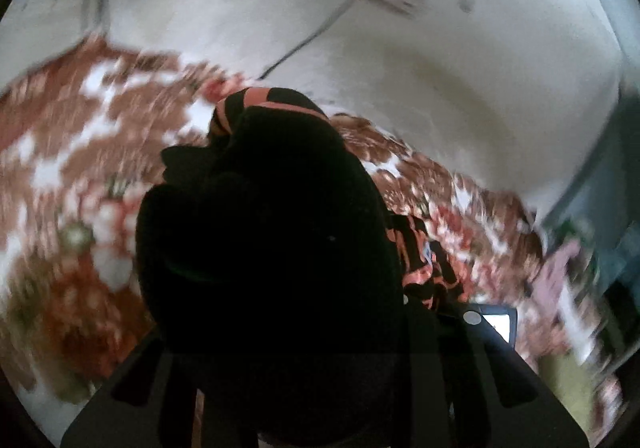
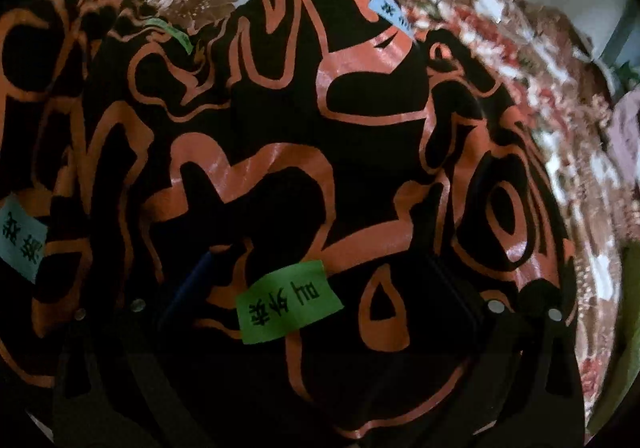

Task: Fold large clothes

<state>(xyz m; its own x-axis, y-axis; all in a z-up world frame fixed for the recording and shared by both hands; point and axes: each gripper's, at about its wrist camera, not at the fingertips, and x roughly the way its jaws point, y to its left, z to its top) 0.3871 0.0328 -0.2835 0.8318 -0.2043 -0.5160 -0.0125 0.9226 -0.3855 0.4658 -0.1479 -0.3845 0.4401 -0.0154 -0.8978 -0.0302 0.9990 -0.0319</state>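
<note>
We cannot see our left gripper's (image 1: 280, 328) fingertips: the black garment (image 1: 272, 232) bunches over them. Motion smears the floral blanket (image 1: 80, 136). In the right wrist view, cloth hides our right gripper (image 2: 316, 328).

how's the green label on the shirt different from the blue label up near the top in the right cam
The green label is bright green and lies low on the black and orange garment, close to the camera, so it looks large and its black characters read clearly. The blue label is pale blue, sits near the garment's upper edge by the floral blanket, looks smaller, and its print is too small to read. Both are rectangular patches with dark characters on the same garment.
</note>
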